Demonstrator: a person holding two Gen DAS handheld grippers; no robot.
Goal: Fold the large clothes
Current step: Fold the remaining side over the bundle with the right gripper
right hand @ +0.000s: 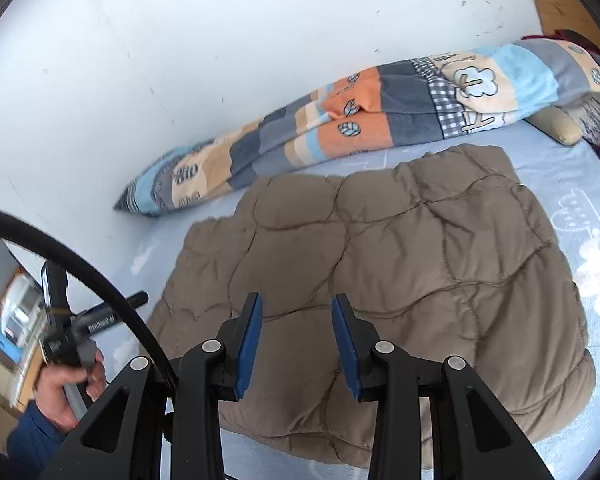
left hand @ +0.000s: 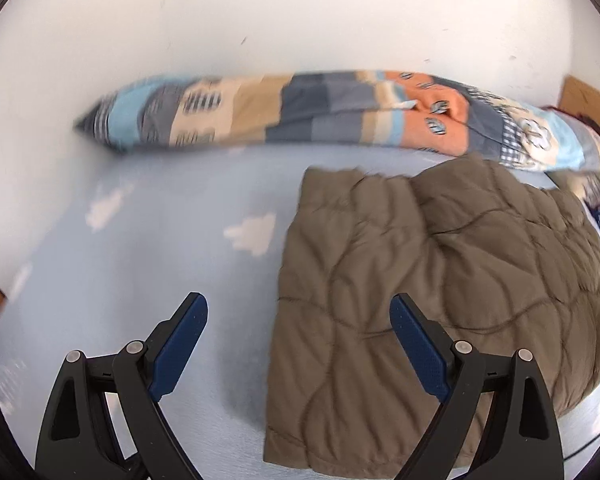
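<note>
A brown quilted garment (left hand: 440,280) lies folded flat on a light blue bed sheet (left hand: 140,280). In the left wrist view my left gripper (left hand: 300,312) hovers above the garment's left edge, jaws wide open with nothing between them. The right wrist view shows the same garment (right hand: 400,260) from its near side. My right gripper (right hand: 296,308) hangs over its near half, jaws apart by a narrow gap and holding nothing. A person's hand (right hand: 68,392) in a blue sleeve holds the left gripper's handle at the lower left of that view.
A rolled patchwork blanket (right hand: 380,120) lies along the white wall behind the garment. A beige pillow (right hand: 556,124) and dark fabric sit at the bed's head, near a wooden headboard (left hand: 580,96). A black cable (right hand: 80,268) arcs across the left. Shelves stand beside the bed.
</note>
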